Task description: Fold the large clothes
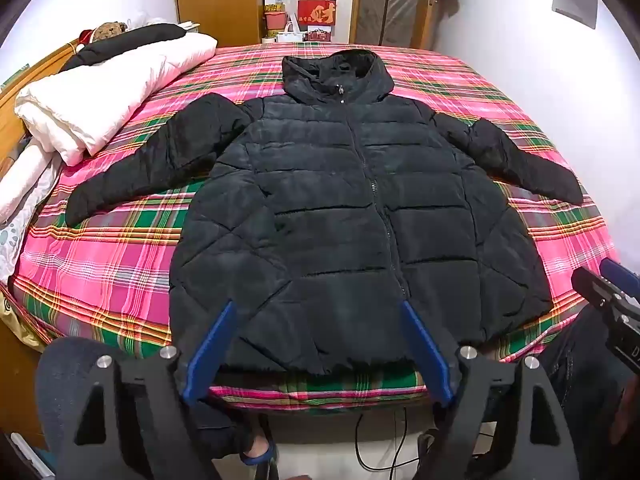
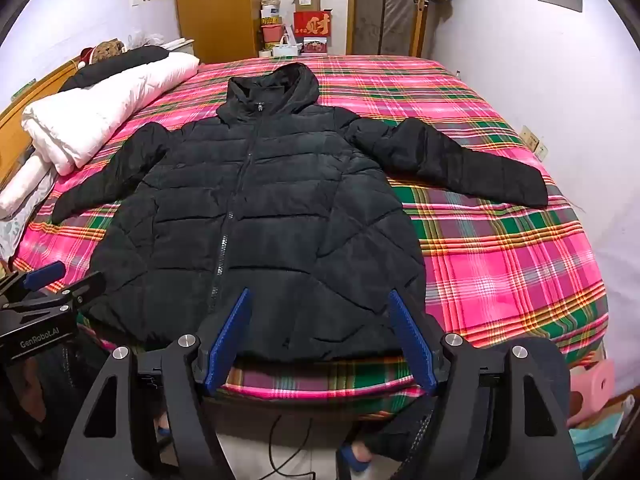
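Note:
A black hooded puffer jacket (image 1: 340, 208) lies flat, front up and zipped, on the plaid bed (image 1: 104, 264), both sleeves spread out to the sides and the hood at the far end. It also shows in the right wrist view (image 2: 260, 216). My left gripper (image 1: 318, 308) is open and empty, held above the jacket's near hem. My right gripper (image 2: 320, 296) is open and empty, also above the near hem, further right. The right gripper shows at the right edge of the left wrist view (image 1: 608, 292); the left gripper shows at the left edge of the right wrist view (image 2: 48, 288).
A rolled white duvet (image 1: 104, 92) and a dark garment (image 1: 132, 38) lie along the bed's left side by a wooden headboard. Boxes (image 1: 316, 8) and a wardrobe stand beyond the far end. The right wall (image 2: 560, 92) runs close to the bed. Cables (image 1: 384, 440) lie on the floor below.

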`<state>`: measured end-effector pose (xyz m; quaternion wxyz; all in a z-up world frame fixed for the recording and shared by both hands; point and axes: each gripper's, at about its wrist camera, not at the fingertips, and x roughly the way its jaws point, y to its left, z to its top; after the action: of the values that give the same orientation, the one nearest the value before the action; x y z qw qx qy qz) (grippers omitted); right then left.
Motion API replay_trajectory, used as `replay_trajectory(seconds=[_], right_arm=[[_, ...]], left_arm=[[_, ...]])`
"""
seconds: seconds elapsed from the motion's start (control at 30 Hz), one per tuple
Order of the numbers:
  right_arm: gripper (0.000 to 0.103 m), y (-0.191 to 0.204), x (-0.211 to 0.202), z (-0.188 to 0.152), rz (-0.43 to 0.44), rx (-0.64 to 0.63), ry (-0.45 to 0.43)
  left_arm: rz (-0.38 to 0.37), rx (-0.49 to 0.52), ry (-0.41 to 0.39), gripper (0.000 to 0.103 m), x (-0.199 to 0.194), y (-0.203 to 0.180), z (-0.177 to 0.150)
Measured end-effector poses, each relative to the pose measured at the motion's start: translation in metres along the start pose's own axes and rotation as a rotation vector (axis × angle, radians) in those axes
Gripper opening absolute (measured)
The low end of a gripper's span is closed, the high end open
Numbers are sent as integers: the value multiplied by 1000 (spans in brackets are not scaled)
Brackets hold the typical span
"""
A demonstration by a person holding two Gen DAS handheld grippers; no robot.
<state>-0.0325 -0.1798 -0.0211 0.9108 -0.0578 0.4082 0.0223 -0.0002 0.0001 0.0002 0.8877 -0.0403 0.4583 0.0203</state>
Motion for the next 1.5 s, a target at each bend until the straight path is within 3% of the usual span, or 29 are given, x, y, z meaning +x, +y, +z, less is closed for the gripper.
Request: replay_trajectory(seconds=[1.5], right_arm=[[70, 10, 5, -9, 14, -22, 21]], left_arm=[[-24, -3, 35, 84, 2, -2, -8]])
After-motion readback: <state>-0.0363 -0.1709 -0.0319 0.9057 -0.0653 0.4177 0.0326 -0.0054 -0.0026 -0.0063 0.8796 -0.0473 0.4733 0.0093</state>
